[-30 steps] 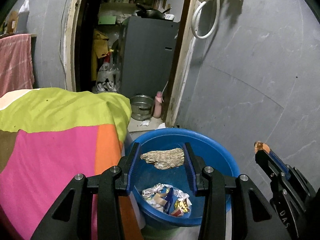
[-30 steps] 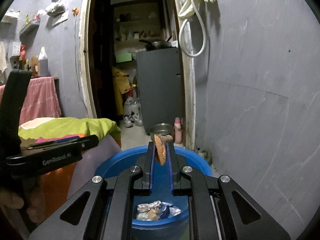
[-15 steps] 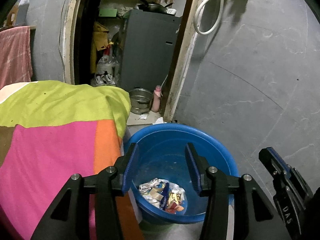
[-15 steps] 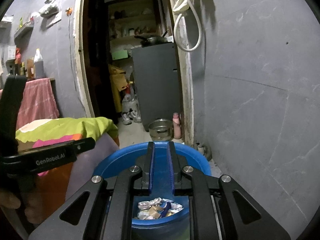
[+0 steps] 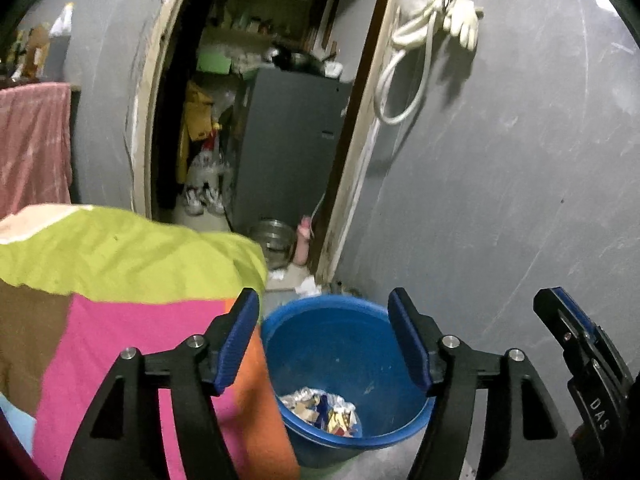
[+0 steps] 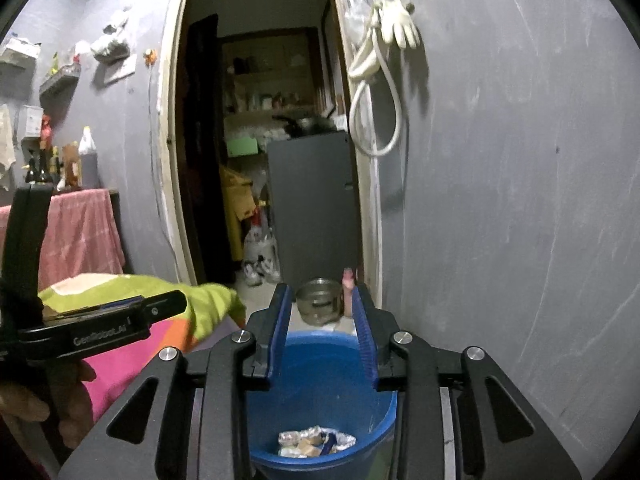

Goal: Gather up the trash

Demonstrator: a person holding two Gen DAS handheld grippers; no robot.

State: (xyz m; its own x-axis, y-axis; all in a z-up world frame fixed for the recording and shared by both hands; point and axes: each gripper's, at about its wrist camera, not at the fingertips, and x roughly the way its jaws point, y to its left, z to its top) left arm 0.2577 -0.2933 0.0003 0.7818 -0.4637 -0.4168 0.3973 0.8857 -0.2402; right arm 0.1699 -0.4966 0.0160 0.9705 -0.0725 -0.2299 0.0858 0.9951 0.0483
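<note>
Grey-walled room; blue tub (image 5: 340,344) holds trash (image 5: 320,412); both grippers' fingers (image 5: 236,336) (image 6: 366,320) just opened, now empty, scraps gone

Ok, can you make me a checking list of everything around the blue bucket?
Surface: bed cover in green, pink and orange, left of the bucket.
Job's things: blue bucket on the floor, crumpled wrappers at its bottom.
Clutter: steel pot and pink bottle by the doorway.
Grippers: left gripper and right gripper both above the bucket, jaws have just been opening, nothing between them.
Cables: white hose looped on the wall with a glove.
Surroundings: grey wall, open doorway, grey cabinet inside.
</note>
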